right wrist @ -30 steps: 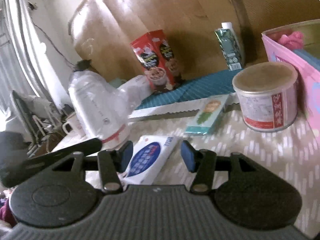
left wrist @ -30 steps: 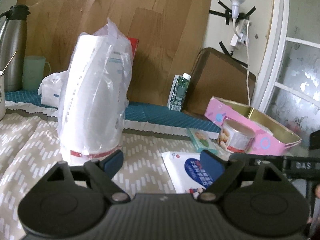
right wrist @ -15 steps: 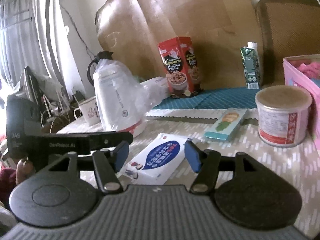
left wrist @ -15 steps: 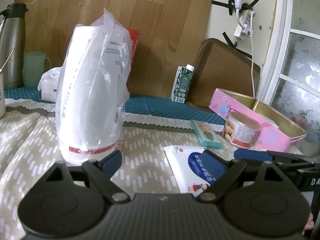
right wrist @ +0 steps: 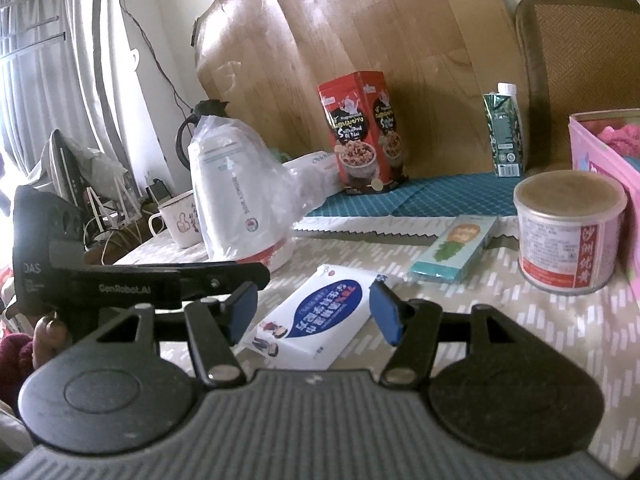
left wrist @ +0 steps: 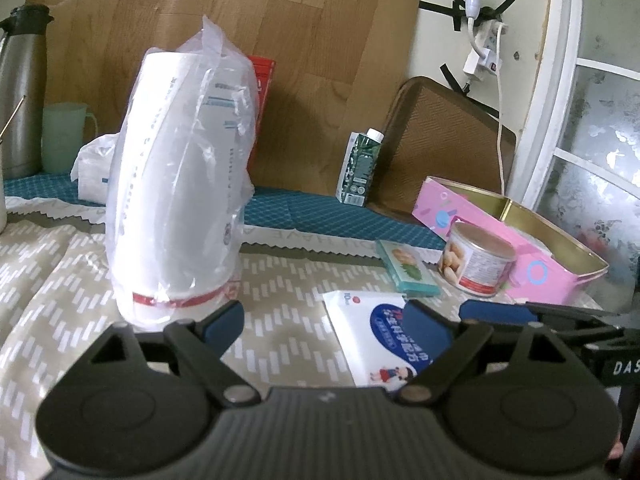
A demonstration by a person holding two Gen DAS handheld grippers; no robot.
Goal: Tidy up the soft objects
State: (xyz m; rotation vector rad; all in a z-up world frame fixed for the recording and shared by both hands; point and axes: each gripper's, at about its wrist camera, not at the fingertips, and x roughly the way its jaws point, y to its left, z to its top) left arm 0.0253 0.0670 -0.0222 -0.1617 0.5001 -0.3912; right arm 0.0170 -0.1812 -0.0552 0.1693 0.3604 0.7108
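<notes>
A: Eyes on the tissue pack [right wrist: 320, 316], white w/ a blue oval label, lying flat on the tablecloth [right wrist: 520, 320], front & centre. Right gripper [right wrist: 314, 312] low over the near end of it, blue pads wide apart either side, not touching as far as I can see. Nothing held.

B: And the left gripper [left wrist: 326, 326]?

A: Spread wide too, empty. From the left wrist view the pack [left wrist: 376, 332] sits by its right-hand pad, w/ the right gripper's blue finger [left wrist: 496, 312] poking in just beyond.

B: What's around it?

A: Just behind the pack, a small teal box [right wrist: 456, 250] lying flat. Right of that, a round tin [right wrist: 568, 232] w/ red-and-white label, upright, close beside a pink box [left wrist: 520, 240], open top, something pink & fuzzy inside [right wrist: 616, 136]. Left side: tall stack of white cups in a clear plastic bag [left wrist: 184, 200], upright, red band near the base.

B: Surface?

A: Beige cloth w/ white dash pattern, a bit rumpled on the left; zigzag white edge, then a teal diamond-print mat [right wrist: 420, 196] at the back. On that: red snack box [right wrist: 362, 136], green drink carton [right wrist: 504, 132] w/ white cap, another bagged white packet [left wrist: 94, 168].

B: Room?

A: Wood-grain board [left wrist: 280, 40] leaning on the wall, brown woven panel [left wrist: 436, 144] beside it. Steel thermos [left wrist: 20, 96], pale green cup [left wrist: 66, 136], a mug [right wrist: 182, 220] far left. Grey curtains [right wrist: 80, 60] by a bright window; taped-up cable & plug [left wrist: 484, 52] on the wall, white frame w/ frosted glass [left wrist: 600, 152] at right.
</notes>
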